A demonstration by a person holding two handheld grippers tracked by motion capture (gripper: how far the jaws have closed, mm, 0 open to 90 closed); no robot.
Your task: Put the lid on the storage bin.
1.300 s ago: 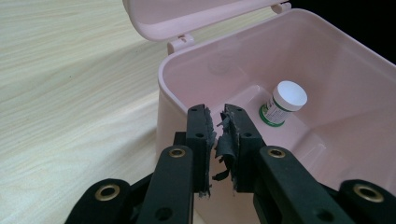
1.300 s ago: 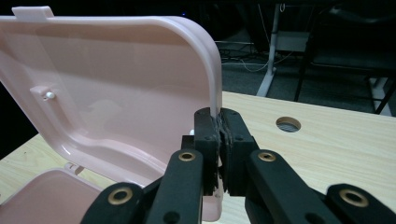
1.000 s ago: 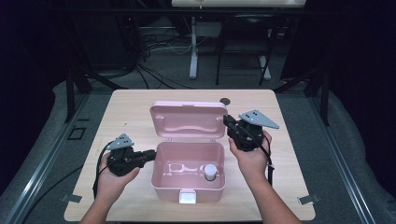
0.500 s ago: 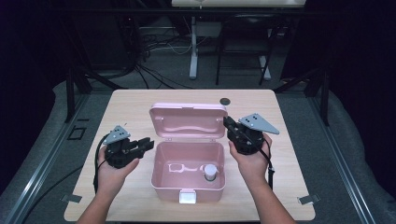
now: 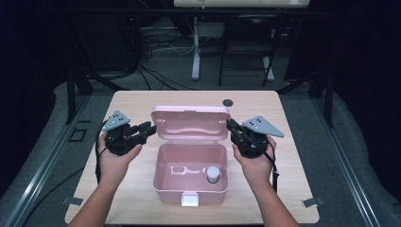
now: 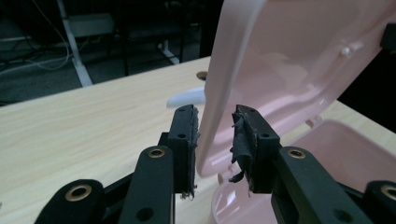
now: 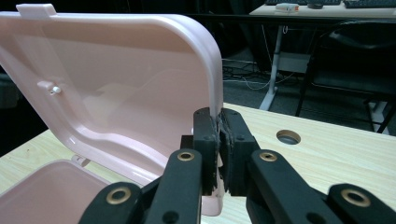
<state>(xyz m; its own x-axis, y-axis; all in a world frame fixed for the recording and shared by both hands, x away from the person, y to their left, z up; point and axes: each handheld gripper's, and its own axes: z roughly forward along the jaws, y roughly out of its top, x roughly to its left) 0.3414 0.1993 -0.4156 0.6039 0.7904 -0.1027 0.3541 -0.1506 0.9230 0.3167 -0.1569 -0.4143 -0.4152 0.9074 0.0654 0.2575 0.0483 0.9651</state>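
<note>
Wooden table (image 5: 142, 101) holds a pink box (image 5: 191, 182), mid-table, lid (image 5: 191, 124) upright. Left gripper (image 5: 144, 130) has just been opening, jaws straddling the lid's edge, seemingly not touching; it was lower before. Right gripper (image 5: 232, 126) stays pinched on the lid's other edge.

Wooden table (image 5: 142, 101), cables beyond (image 5: 156, 47)
</note>
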